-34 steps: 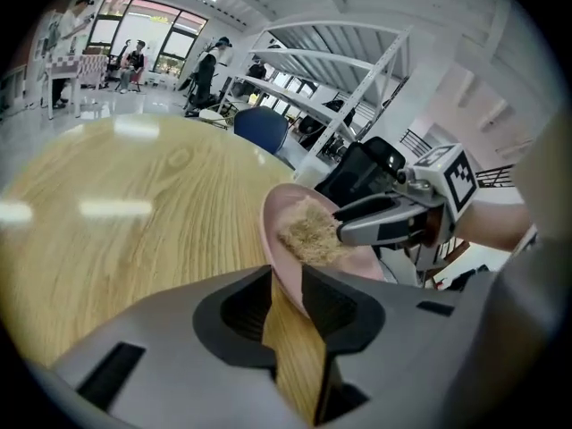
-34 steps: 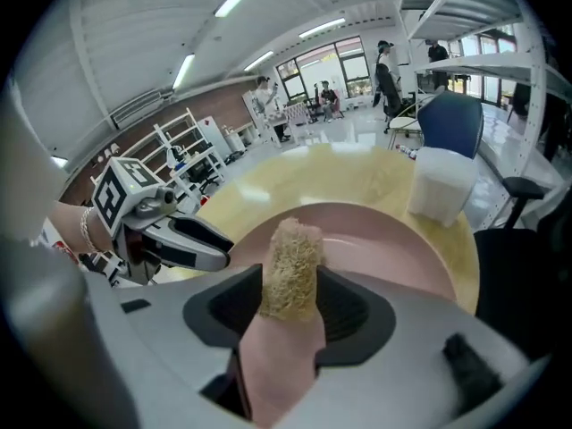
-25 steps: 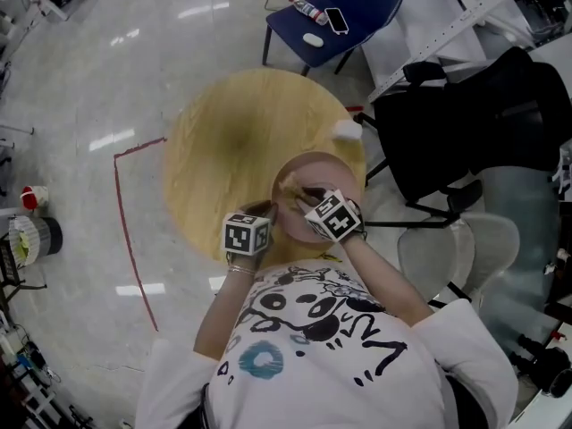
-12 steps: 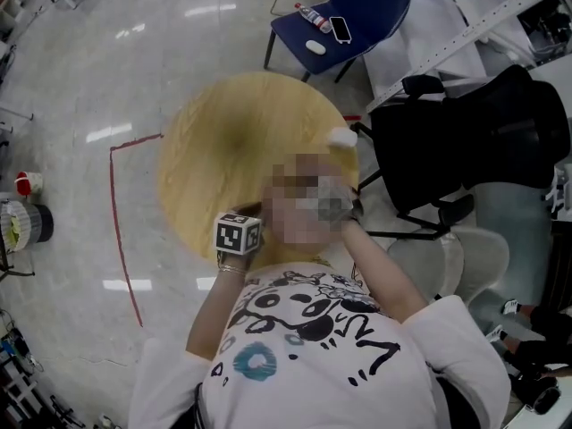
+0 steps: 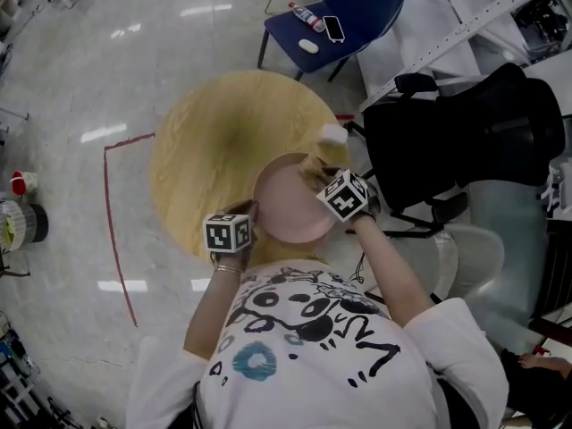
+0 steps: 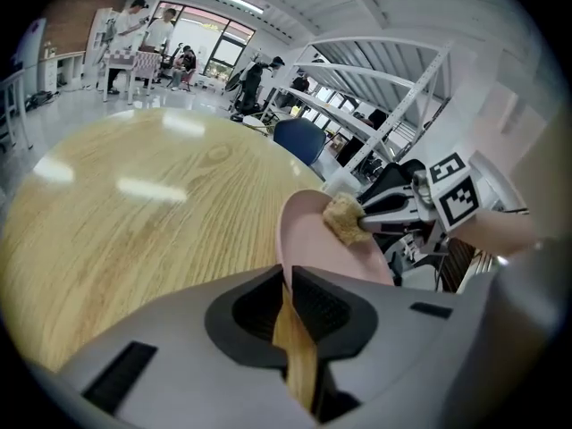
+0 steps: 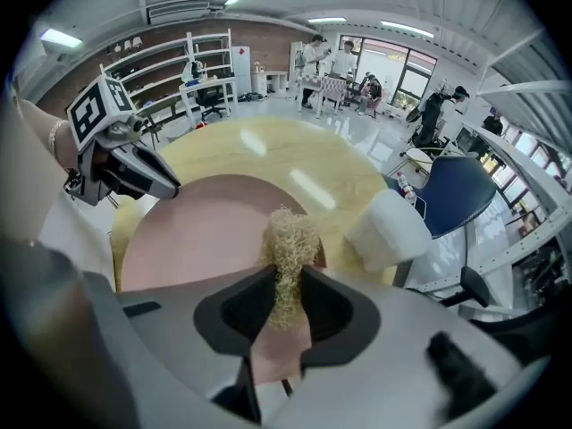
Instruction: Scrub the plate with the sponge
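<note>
plate (image 5: 279, 211): pink, round, so it has no long axis to report. it is tilted rather than flat. in the left gripper view it rises away from the jaws with its hollow face turned toward my right side. seen from the head view it lies over the near right edge of the round wooden worktop (image 5: 214, 141). i cannot tell whether its far rim touches the wood.

left gripper (image 5: 253, 214): closed on the plate's near rim, which is pinched between the two pads.

right gripper (image 5: 318, 180): closed on the sponge (image 5: 313, 170), pointing steeply down at the plate.

sponge: tan and fibrous. its long axis runs along my right jaws and it sticks out past the fingertips. the free end is against the plate's hollow face, close to the far right rim and well away from the rim held on the left.

plate contents: the sponge end only; the rest of the face shows bare pink.

other items: a white soft-looking lump (image 5: 332, 134) sits on the worktop just beyond the plate. past the worktop, a blue chair (image 5: 357, 7) carries a bottle (image 5: 306, 11), a phone (image 5: 333, 28) and a small white item (image 5: 309, 46) on its seat. a black chair (image 5: 456, 132) stands to the right.
</note>
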